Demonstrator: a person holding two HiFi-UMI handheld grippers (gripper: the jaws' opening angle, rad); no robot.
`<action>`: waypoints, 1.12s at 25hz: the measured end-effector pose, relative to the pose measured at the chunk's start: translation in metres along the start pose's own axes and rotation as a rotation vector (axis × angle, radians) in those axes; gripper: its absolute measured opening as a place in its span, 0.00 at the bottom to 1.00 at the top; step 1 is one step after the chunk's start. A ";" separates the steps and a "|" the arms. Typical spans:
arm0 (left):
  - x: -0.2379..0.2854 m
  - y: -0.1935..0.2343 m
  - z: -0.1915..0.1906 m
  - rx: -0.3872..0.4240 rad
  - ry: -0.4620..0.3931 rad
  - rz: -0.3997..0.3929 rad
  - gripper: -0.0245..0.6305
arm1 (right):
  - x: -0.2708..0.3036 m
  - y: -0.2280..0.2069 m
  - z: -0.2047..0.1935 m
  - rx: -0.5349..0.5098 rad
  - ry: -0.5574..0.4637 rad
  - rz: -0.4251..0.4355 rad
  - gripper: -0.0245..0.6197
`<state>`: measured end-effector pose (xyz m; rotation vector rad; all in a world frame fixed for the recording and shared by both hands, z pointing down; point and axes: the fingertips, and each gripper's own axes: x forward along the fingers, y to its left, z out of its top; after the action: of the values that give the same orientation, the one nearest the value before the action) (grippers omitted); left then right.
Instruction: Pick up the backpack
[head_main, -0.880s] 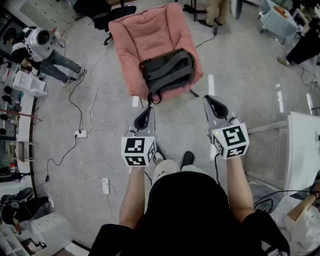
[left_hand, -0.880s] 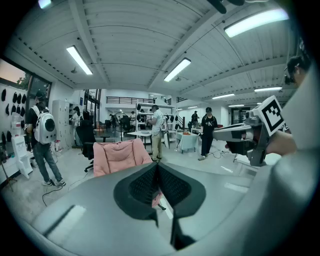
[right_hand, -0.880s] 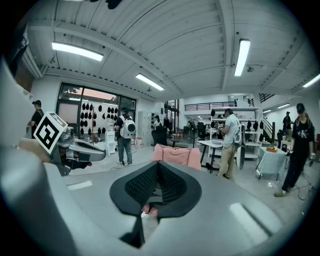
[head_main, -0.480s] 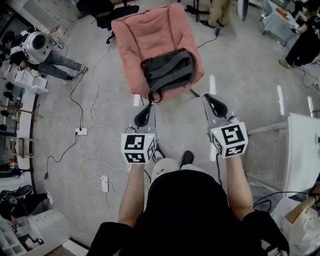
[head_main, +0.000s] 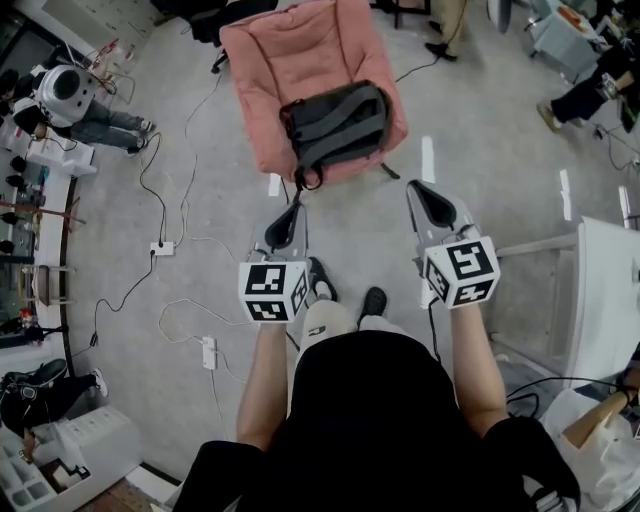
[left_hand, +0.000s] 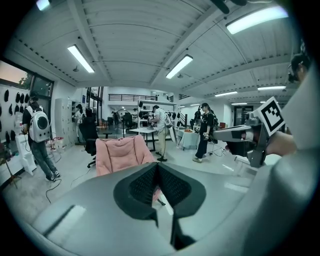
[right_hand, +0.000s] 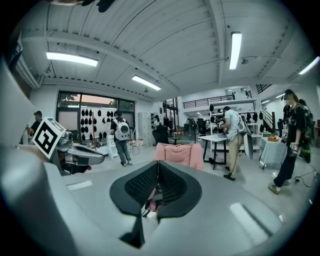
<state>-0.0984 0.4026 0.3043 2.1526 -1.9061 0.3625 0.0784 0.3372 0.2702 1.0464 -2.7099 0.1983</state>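
A dark grey backpack (head_main: 335, 125) with lighter grey straps lies on the seat of a pink armchair (head_main: 300, 50) ahead of me in the head view. My left gripper (head_main: 286, 222) hangs shut and empty, short of the chair's front edge. To its right my right gripper (head_main: 433, 203) is also shut with nothing in it, over bare floor. In the left gripper view the armchair (left_hand: 120, 154) shows beyond the closed jaws; the backpack is hidden there. In the right gripper view the armchair (right_hand: 180, 154) stands ahead and a bit of the backpack (right_hand: 150, 202) peeks below the jaw tips.
Cables and a power strip (head_main: 210, 352) lie on the grey floor at the left. A white table (head_main: 610, 300) stands at the right. A person with a white backpack (head_main: 60, 92) stands far left; other people work at tables in the background.
The view has advanced a little: the armchair and backpack sit slightly higher in the head view. Both grippers stay shut and held out in front.
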 end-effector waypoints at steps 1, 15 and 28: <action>0.000 0.001 -0.001 -0.003 0.003 0.000 0.03 | 0.001 0.000 -0.001 0.002 0.003 -0.002 0.05; 0.038 0.021 0.008 0.010 -0.003 -0.070 0.03 | 0.038 -0.002 -0.009 0.005 0.077 -0.009 0.06; 0.109 0.085 0.040 0.035 0.003 -0.155 0.08 | 0.119 -0.012 0.013 0.026 0.126 -0.067 0.06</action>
<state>-0.1690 0.2770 0.3051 2.3033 -1.7289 0.3708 -0.0014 0.2486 0.2892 1.0923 -2.5630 0.2786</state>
